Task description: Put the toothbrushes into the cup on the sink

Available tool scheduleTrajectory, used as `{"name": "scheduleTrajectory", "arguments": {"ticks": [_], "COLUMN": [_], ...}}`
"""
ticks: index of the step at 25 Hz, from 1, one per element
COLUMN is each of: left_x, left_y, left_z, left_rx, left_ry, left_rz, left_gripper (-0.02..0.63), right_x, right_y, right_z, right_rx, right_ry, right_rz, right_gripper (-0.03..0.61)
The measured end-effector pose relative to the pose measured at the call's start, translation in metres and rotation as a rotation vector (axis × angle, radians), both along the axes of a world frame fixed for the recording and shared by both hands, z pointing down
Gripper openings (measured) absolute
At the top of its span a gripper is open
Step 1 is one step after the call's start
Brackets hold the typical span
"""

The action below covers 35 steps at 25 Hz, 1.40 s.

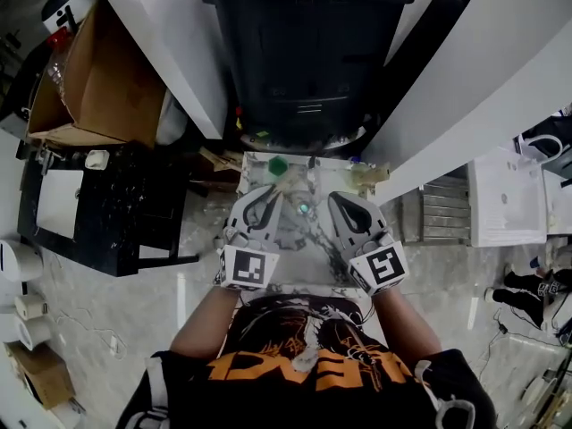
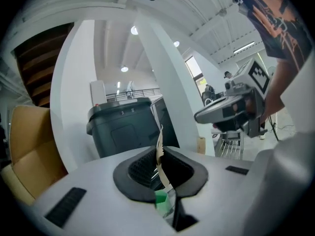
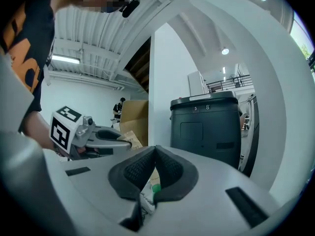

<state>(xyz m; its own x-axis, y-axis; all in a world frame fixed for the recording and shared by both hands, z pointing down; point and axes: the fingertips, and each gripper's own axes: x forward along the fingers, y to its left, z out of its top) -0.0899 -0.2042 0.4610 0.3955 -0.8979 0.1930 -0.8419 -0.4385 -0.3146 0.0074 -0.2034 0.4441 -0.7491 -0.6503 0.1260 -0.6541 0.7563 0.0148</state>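
- Now, the left tongs (image 2: 160, 154) are closed tight on the toothbrush pack (image 2: 158, 139). Its card edge stands up between the pads, with a green piece and clear plastic showing in the gap behind them. This grip should act as the anchor. It is best placed low on the card, so the backing does not fold.
- The pack is held above the marbled surface (image 1: 299, 239), at twelve o'clock from the person and between the two tools. The dark bin (image 1: 304, 52) stands farther out, also at twelve. No loose brush shows, so I judge the step in hand to be opening the pack, not the drop into the cup.
- The right tongs (image 3: 155, 149) are closed to the tips. Card with a touch of green sits in the gap behind the pads, so they seem to nip the same pack at another edge. To do this well, draw the two grips apart slowly, toward nine and three o'clock. Peel the plastic from the card rather than snatching, or the brush may spring out and fall to the floor.
- A small beige container (image 1: 365, 175) stands at the surface's far corner, about one o'clock. Whether it is the cup I cannot tell. Work over the surface and near that corner, so the freed brush has only a short way to go.
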Motion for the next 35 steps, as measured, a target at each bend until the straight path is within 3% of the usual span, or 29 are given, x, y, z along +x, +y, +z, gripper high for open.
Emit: {"name": "scheduleTrajectory", "arguments": {"ticks": [5, 13, 18, 28, 33, 35], "left_x": [-0.034, -0.038, -0.037, -0.036, -0.031, -0.028], "left_y": [-0.031, -0.068, -0.078, -0.089, -0.097, -0.099], "left_z": [0.048, 0.106, 0.134, 0.157, 0.170, 0.172], "left_rx": [-0.031, -0.089, -0.143, -0.178, -0.195, -0.209], "left_ry": [-0.020, -0.059, -0.064, -0.051, -0.073, -0.070], "left_rz": [-0.083, -0.092, -0.097, -0.083, -0.023, 0.005], "left_gripper": [0.055, 0.055, 0.055, 0.055, 0.055, 0.087], "right_x": [0.001, 0.015, 0.014, -0.016, -0.027, -0.030], "right_y": [-0.005, -0.012, -0.017, -0.045, -0.048, -0.048], "right_z": [0.004, -0.003, 0.008, 0.036, 0.040, 0.040], "right_rx": [-0.014, 0.013, -0.005, -0.051, -0.066, -0.065], "right_ry": [0.038, 0.005, 0.046, 0.098, 0.101, 0.104], "right_rz": [0.012, 0.082, 0.086, 0.079, 0.063, 0.059], "right_gripper": [0.014, 0.014, 0.014, 0.014, 0.014, 0.014]}}
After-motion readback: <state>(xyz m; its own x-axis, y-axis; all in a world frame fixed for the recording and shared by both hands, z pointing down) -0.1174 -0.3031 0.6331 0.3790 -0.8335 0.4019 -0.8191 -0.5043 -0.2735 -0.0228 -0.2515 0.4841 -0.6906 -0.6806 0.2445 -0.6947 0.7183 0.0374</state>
